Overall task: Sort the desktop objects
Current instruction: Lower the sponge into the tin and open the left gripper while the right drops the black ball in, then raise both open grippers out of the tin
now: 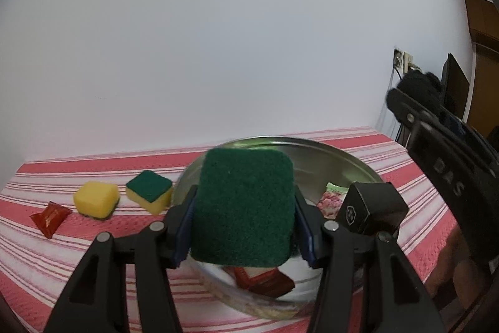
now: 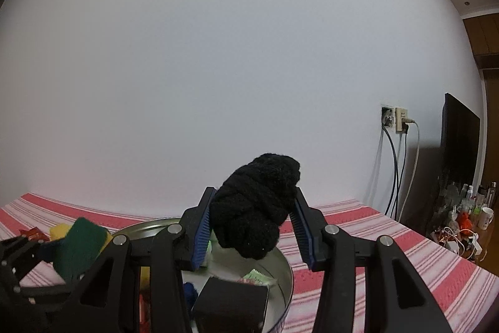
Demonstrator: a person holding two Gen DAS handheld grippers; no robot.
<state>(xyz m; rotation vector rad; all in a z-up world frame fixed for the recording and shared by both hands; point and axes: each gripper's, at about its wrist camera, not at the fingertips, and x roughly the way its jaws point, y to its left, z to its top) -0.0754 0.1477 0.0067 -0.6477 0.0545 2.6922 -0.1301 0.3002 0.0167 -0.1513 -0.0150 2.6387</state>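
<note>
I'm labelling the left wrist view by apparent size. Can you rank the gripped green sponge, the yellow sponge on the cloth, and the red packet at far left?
1. Green sponge, largest, though nearness to the camera inflates it.
2. Yellow sponge.
3. Red packet, smallest.

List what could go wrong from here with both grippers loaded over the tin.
1. The left gripper squeezes a soft sponge by its edges; it may spring out and miss the tin.
2. The right gripper pinches a black knit bundle that bulges past the pads; it could slip.
3. Both grippers crowd the tin and could collide.
</note>
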